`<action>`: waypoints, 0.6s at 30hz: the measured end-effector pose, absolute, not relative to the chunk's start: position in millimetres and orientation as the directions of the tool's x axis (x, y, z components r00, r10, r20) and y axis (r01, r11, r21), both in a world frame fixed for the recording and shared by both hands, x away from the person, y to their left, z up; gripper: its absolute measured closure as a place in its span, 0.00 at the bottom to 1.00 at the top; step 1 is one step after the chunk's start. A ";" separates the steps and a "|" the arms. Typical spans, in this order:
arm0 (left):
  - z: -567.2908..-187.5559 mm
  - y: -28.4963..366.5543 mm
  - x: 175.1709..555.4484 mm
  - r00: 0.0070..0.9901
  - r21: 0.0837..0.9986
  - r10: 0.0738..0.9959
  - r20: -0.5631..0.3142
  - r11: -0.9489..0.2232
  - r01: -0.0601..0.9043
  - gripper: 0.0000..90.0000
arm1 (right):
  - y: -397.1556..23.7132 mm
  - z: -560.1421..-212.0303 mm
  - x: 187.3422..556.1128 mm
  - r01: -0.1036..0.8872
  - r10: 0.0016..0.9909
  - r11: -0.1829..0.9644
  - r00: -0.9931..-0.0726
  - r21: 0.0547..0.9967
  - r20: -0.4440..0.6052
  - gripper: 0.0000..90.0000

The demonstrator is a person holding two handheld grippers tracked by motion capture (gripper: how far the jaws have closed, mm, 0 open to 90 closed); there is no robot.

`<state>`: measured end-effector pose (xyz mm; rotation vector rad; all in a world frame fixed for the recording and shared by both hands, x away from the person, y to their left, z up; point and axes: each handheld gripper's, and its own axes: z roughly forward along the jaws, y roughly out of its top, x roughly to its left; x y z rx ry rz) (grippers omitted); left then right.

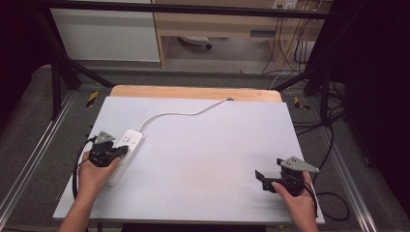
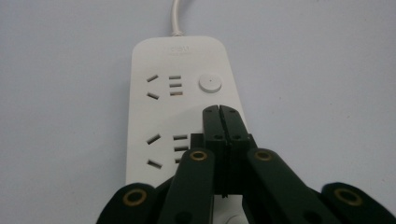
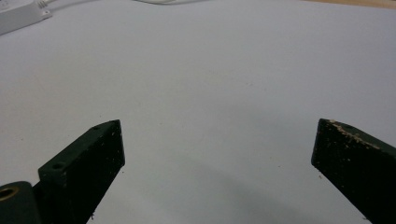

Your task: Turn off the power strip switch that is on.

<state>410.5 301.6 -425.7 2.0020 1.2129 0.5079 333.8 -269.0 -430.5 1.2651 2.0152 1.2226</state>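
- The table (image 1: 203, 159) has a pale grey-white top, matte and lightly scuffed, with a strip of bare wood (image 1: 196, 92) along its far edge.
- A white power strip (image 1: 126, 150) lies flat near the table's left side; in the left gripper view it shows 2 socket groups and 1 round button (image 2: 209, 83).
- Its white cord (image 1: 186, 113) snakes over the top towards the far edge.
- The left gripper (image 2: 220, 112) has its jaws pressed together with nothing between them, tips over the strip just below the button.
- The right gripper (image 3: 217, 144) rests well apart, near the right front corner, jaws spread wide over bare surface.
- Beyond the table: dark carpet, black frame rails (image 1: 63, 72), a wooden shelf unit (image 1: 217, 24) and hanging cables (image 1: 290, 48).
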 end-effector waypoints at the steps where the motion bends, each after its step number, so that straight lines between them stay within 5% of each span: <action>1: -425.5 301.3 410.5 0.477 0.753 0.878 -0.033 -0.292 0.590 1.00 | -268.9 -430.3 333.8 0.470 0.880 0.179 -0.469 0.864 0.073 0.04; 18: -426.0 301.0 411.2 0.475 0.751 0.879 -0.039 -0.288 0.594 1.00 | -269.2 -429.8 333.2 0.469 0.881 0.177 -0.468 0.865 0.073 0.04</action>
